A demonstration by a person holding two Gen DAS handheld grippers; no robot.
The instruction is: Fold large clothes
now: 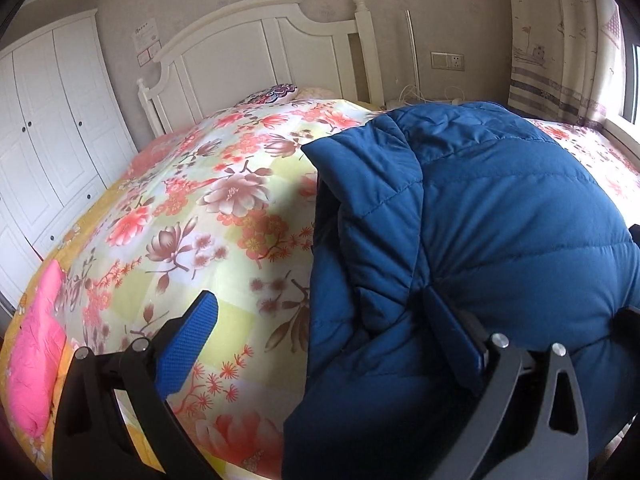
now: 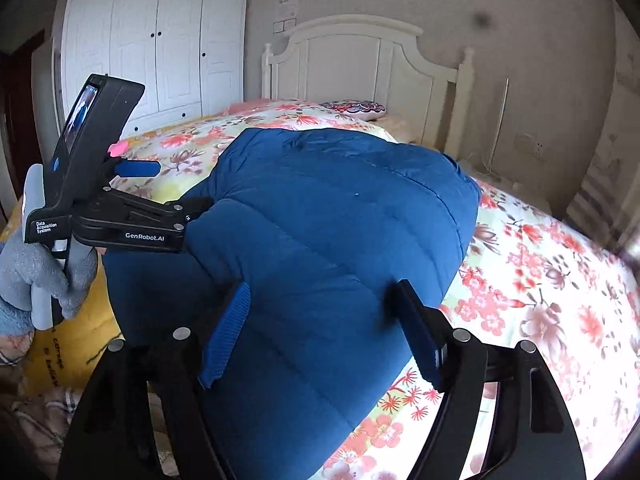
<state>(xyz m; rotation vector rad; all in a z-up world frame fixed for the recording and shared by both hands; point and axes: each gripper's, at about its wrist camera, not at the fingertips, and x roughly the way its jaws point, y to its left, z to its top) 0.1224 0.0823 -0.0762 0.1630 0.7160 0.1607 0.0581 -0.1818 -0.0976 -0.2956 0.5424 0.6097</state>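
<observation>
Jaws, right: right gripper (image 2: pixel 320 332) stands wide, its blue pads on either side of a puffy bulge of the blue quilted jacket (image 2: pixel 328 216); the pads sit against the cloth, but a firm pinch cannot be told.
Jaws, left: left gripper (image 1: pixel 320 332) also stands wide; its left pad hangs bare over the bedspread, its right pad is pushed into a fold at the jacket's near edge. In the right wrist view that gripper's tip is buried in the jacket's left side, so a grip there cannot be told.
Hand: a grey-gloved hand (image 2: pixel 44 276) grasps the left gripper's handle.
Jacket: lies bunched and doubled over on the bed, at its near edge, a folded flap (image 1: pixel 368 184) with a clean vertical edge facing left.
Bedspread (image 1: pixel 208 216): floral, flat and bare to the left of the jacket and again to its right, reaching toward the window side.
Pink cloth (image 1: pixel 36 340): lies at the bed's left edge, well apart from the jacket.
Far end: patterned pillow (image 2: pixel 356 107) against the white headboard (image 2: pixel 360 56).
Surroundings: white wardrobe (image 2: pixel 156 40) stands beyond the bed's left side; curtain (image 1: pixel 560 40) hangs at the right.
</observation>
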